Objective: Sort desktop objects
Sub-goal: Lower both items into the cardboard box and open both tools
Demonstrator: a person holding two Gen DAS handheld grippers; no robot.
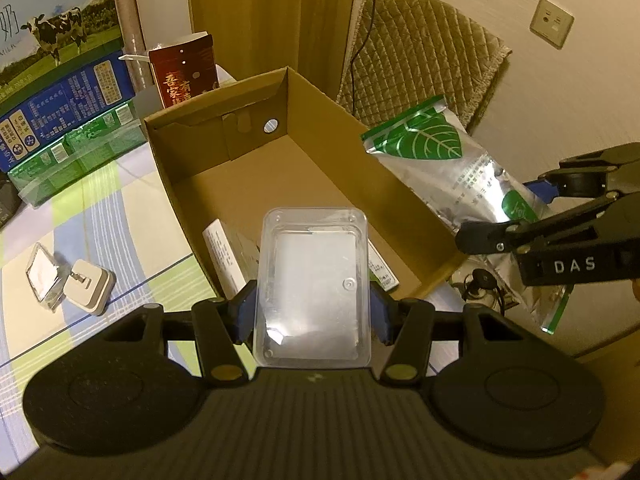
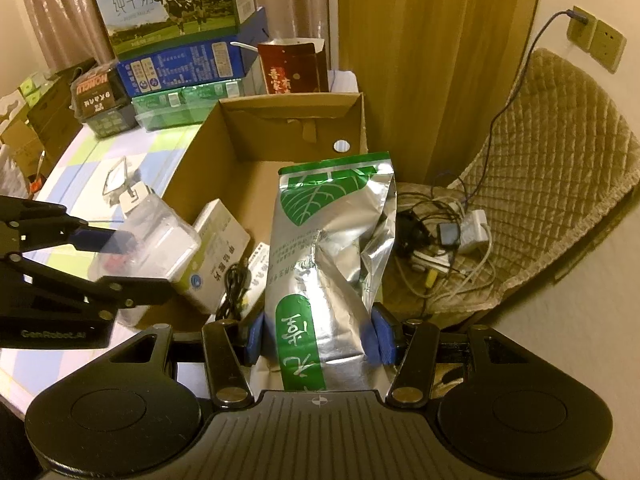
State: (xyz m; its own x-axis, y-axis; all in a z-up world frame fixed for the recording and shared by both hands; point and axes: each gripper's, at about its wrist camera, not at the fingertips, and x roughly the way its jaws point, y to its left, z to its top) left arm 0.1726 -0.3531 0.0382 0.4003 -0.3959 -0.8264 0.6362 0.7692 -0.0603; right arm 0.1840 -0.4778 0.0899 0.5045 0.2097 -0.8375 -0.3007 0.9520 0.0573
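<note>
Left gripper (image 1: 313, 312), blue fingers (image 1: 246, 312) clamped on the clear plastic box (image 1: 312, 284), level over the cardboard box (image 1: 320, 92) near edge. Right gripper (image 2: 320, 334) pinches the silver leaf-print pouch (image 2: 332, 240) above the right wall, "DAS" on its side. Far half of the carton lies bare.
</note>
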